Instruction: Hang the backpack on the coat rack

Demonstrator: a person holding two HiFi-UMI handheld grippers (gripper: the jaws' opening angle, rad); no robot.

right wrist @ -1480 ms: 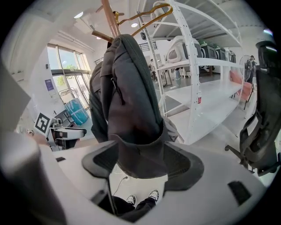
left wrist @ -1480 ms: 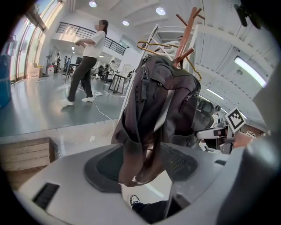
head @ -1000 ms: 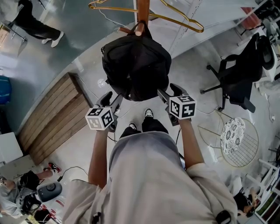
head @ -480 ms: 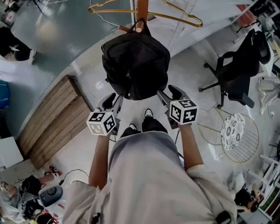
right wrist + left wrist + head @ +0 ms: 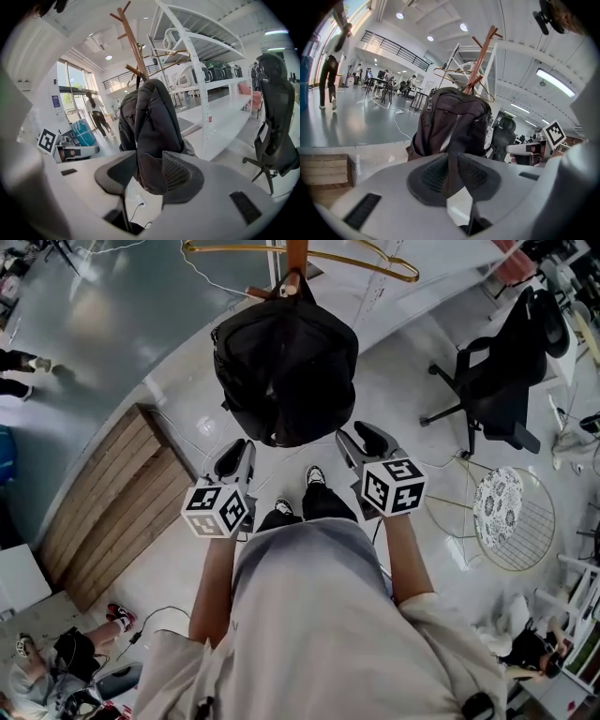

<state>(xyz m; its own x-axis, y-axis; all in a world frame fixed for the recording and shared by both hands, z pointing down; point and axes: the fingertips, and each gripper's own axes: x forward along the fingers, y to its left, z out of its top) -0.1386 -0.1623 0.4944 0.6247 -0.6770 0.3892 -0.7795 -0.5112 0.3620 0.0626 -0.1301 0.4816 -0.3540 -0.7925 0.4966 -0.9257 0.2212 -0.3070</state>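
Observation:
The black backpack (image 5: 286, 371) hangs by its top loop from a peg of the wooden coat rack (image 5: 297, 254). It also fills the middle of the left gripper view (image 5: 454, 122) and of the right gripper view (image 5: 152, 126). My left gripper (image 5: 234, 457) is just below its lower left side. My right gripper (image 5: 370, 440) is below its lower right side. Neither touches it. Both pairs of jaws have just been closing with nothing between them. The left gripper (image 5: 452, 173) keeps a narrow gap, the right gripper (image 5: 150, 176) a wider one, and the bag shows beyond each.
A gold wire hanger (image 5: 375, 263) hangs on the rack above the bag. A black office chair (image 5: 497, 381) stands at the right, with a round wire stand (image 5: 511, 521) below it. A wooden pallet (image 5: 112, 502) lies at the left. White shelving (image 5: 201, 70) stands behind the rack.
Both grippers' jaws have narrowed and both grippers have drawn slightly away from the backpack's bottom. The backpack stays hanging on the rack. A person at the upper left has walked away.

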